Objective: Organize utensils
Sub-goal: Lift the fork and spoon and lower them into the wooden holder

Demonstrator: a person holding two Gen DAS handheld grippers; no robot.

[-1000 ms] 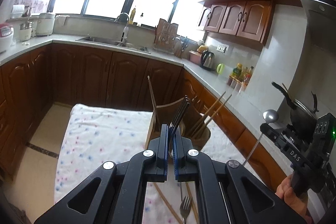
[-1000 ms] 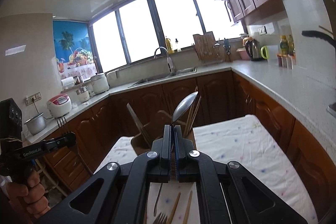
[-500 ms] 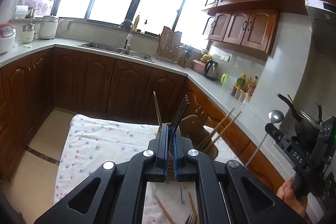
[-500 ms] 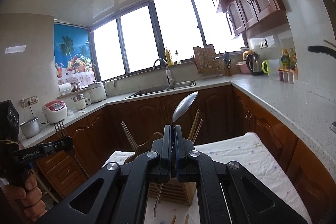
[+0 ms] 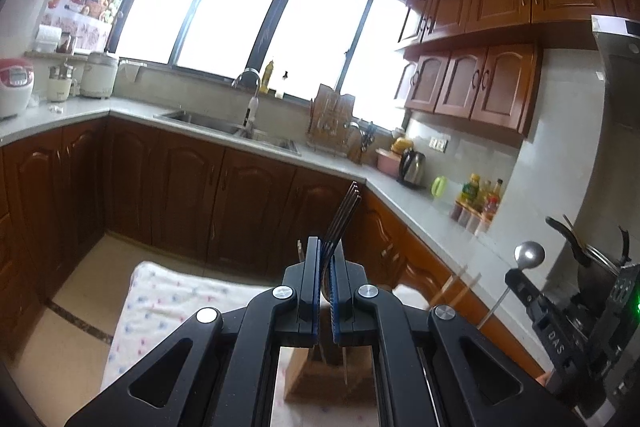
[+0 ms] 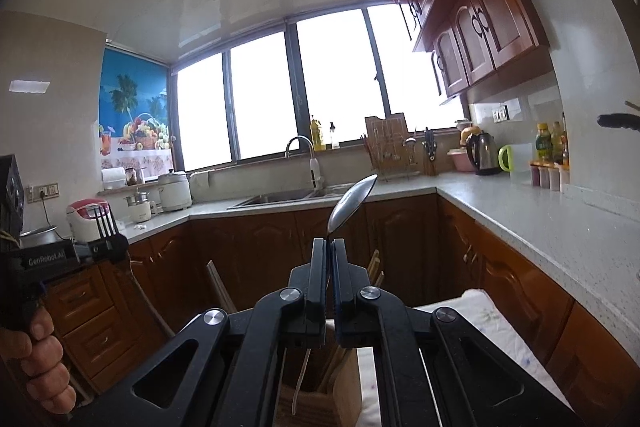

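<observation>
My left gripper (image 5: 325, 247) is shut on a metal fork (image 5: 344, 211), tines pointing up and away. Its handle hangs down over the wooden utensil holder (image 5: 320, 375) on the flowered tablecloth (image 5: 160, 307). My right gripper (image 6: 329, 245) is shut on a metal spoon (image 6: 352, 201), bowl up, handle reaching down into the holder (image 6: 316, 399), where chopsticks (image 6: 374, 267) lean. Each gripper shows in the other's view: the right gripper (image 5: 516, 277) with the spoon (image 5: 529, 255) at the far right, the left gripper (image 6: 108, 247) with the fork (image 6: 103, 221) at the far left.
Brown kitchen cabinets and a grey counter (image 6: 520, 211) wrap around the table. A sink (image 5: 224, 125), kettle (image 5: 412, 163) and bottles stand on the counter. A wok (image 5: 588, 259) sits at the right. A hand (image 6: 40, 359) holds the left gripper's grip.
Both grippers have moved forward over the holder, which has slid down under the fingers. The loose fork and chopsticks on the cloth have dropped out of view. Both grips are unchanged.
</observation>
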